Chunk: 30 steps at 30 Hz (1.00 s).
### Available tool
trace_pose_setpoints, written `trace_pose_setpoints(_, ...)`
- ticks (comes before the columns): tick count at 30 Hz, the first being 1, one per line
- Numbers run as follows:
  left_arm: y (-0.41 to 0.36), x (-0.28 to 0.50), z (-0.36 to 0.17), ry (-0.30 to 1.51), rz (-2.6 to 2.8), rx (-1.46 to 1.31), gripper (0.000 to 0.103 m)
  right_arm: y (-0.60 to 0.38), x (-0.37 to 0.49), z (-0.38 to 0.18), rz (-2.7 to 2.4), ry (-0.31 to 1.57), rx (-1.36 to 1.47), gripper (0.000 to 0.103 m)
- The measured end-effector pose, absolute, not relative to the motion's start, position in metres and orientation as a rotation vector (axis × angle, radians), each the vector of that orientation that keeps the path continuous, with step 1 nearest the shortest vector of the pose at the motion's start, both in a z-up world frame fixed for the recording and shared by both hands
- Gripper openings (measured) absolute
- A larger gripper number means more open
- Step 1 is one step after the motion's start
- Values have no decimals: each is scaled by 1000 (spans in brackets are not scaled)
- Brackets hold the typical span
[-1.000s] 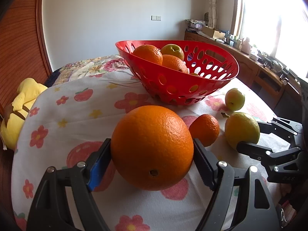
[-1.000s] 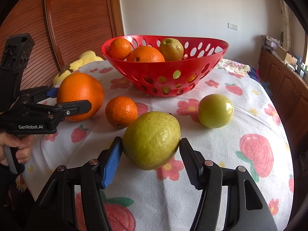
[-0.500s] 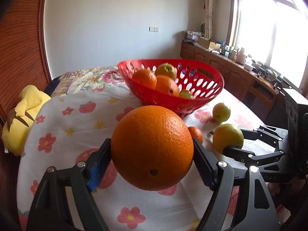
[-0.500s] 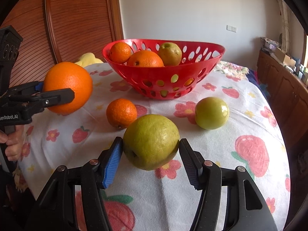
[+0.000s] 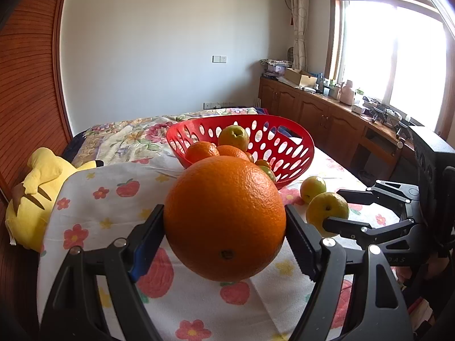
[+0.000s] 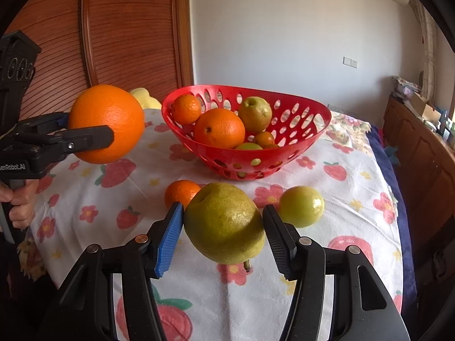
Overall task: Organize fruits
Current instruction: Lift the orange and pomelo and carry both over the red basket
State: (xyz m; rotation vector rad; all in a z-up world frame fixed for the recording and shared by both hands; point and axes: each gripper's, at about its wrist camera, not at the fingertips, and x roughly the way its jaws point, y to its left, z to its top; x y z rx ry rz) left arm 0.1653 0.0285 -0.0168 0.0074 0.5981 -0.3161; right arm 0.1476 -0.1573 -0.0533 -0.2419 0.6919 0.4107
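Left tongs point(image 5: 224, 224): clenched on orange point(image 5: 224, 218), held above tabletop point(image 6: 355, 170).
Right tongs point(image 6: 221, 227): clenched on pear point(image 6: 224, 223), held near basket point(image 6: 298, 153).

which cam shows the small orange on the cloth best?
Right wrist: the small round orange on the cloth shows beside the yellow-green pear, only its lower right edge hidden. In the left wrist view the large held orange blocks it completely.
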Motion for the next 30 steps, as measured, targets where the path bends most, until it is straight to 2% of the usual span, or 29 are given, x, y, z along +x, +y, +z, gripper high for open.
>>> trace_pose_setpoints(7,25,167,-11,587,-328,4,80,-157,148,-52,428,692,-238,58)
trace_pose_setpoints(17,21,190,9,559,-341,10,80,-158,158,-7,458,596,-250,59)
trace_pose_setpoints(24,16,215,19,554,-339,24,80,-147,205,11,441,565,-311,59)
trace_pose_setpoints(30,11,242,21,566,-332,39,80,-136,250,-7,434,610,-378,57)
